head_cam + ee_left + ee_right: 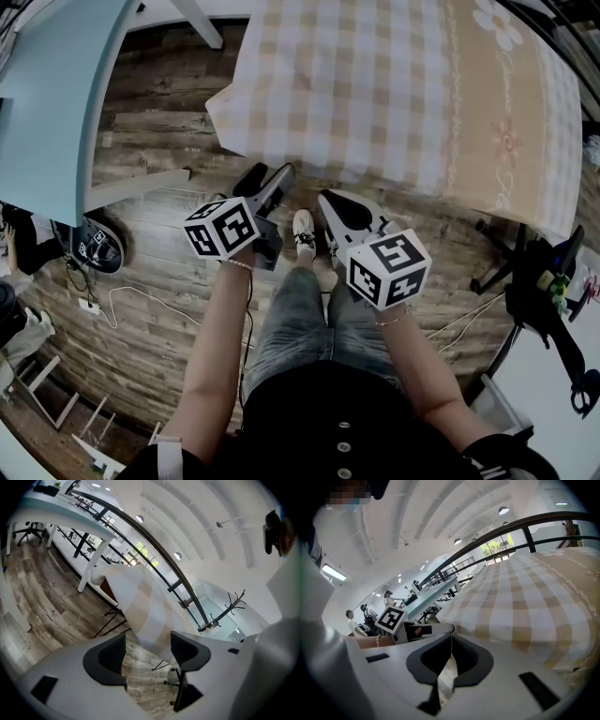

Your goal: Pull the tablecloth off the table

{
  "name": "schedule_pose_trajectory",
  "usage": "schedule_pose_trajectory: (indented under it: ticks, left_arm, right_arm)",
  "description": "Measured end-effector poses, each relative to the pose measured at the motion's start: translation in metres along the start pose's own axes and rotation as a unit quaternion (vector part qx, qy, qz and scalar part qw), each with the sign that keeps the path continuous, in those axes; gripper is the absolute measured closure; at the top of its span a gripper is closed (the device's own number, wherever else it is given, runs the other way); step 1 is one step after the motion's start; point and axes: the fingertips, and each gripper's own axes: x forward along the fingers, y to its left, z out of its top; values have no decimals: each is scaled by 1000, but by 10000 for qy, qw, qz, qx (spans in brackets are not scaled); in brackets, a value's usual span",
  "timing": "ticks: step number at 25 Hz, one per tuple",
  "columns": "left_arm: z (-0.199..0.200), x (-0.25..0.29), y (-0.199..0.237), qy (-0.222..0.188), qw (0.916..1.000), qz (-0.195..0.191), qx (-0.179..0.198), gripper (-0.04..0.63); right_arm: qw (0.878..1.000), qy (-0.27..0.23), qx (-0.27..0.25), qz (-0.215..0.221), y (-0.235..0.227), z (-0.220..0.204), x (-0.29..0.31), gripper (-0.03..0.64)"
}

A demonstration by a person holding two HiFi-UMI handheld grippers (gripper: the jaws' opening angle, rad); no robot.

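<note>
Beige-and-white checked tablecloth [375, 84] with floral border, corner drooping, left tool [147, 651] wide open, right tool [451, 644] closed

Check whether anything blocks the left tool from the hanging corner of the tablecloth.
Nothing visible does. The left tool stands open, and the hanging corner of the tablecloth drops straight to the gap between its jaws, with the pads not pressing on it. Only wooden floor shows behind.
</note>
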Motion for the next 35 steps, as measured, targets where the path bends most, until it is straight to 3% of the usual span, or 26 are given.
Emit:
schedule_pose_trajectory:
  ticks: [7, 11, 17, 25, 35]
  left_arm:
    - [-1, 11, 0, -26, 9999, -110, -25, 314]
    - [5, 8, -5, -262, 9994, -187, 102, 450]
    - [3, -2, -11, -212, 9987, -184, 427, 563]
    - [0, -14, -22, -105, 9977, -231, 631, 572]
    - [-8, -30, -42, -258, 9953, -267, 892, 575]
  right_arm:
    - [9999, 41, 52, -126, -7, -5, 5, 589]
    - [9997, -41, 111, -221, -12, -3, 2, 589]
    - [9992, -134, 161, -353, -15, -5, -5, 589]
    - [9986, -291, 187, -413, -7, -7, -15, 589]
    - [9987, -379, 117, -323, 3, -15, -31, 589]
